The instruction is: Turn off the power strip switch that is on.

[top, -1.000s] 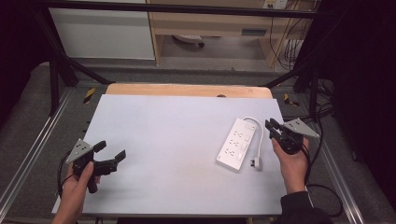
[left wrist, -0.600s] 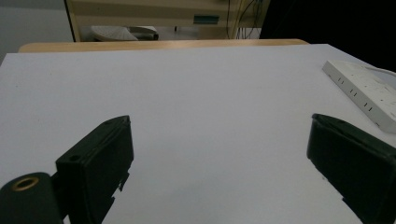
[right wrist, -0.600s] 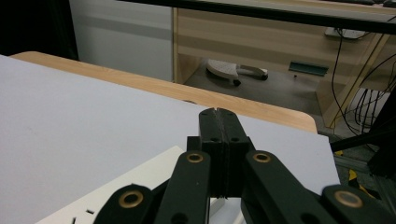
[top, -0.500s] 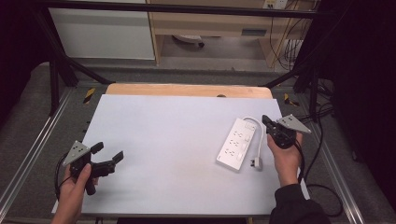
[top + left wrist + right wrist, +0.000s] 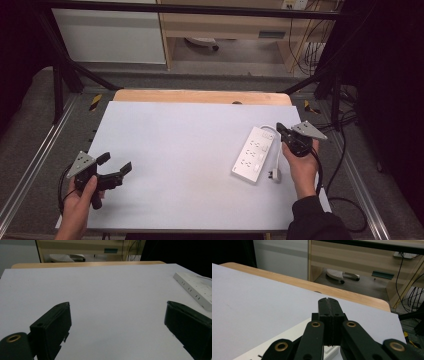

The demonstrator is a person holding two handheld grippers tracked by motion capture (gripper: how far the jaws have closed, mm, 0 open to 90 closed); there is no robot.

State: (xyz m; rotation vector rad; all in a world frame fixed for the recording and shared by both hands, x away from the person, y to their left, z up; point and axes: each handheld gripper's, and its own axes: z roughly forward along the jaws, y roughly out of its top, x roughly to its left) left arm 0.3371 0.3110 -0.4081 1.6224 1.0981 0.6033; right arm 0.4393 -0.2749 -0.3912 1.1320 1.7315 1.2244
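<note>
White power strip lies at the surface's right side; right tongs hover over its far end, pressed together on nothing. Keep left tongs, spread wide and empty, clear while pressing

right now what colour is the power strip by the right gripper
White power strip; clearest in the high view.

The power strip looks like smooth white plastic. The table top is a matt, pale sheet, with bare wood at its far edge. The right gripper is dull black plastic.
</note>
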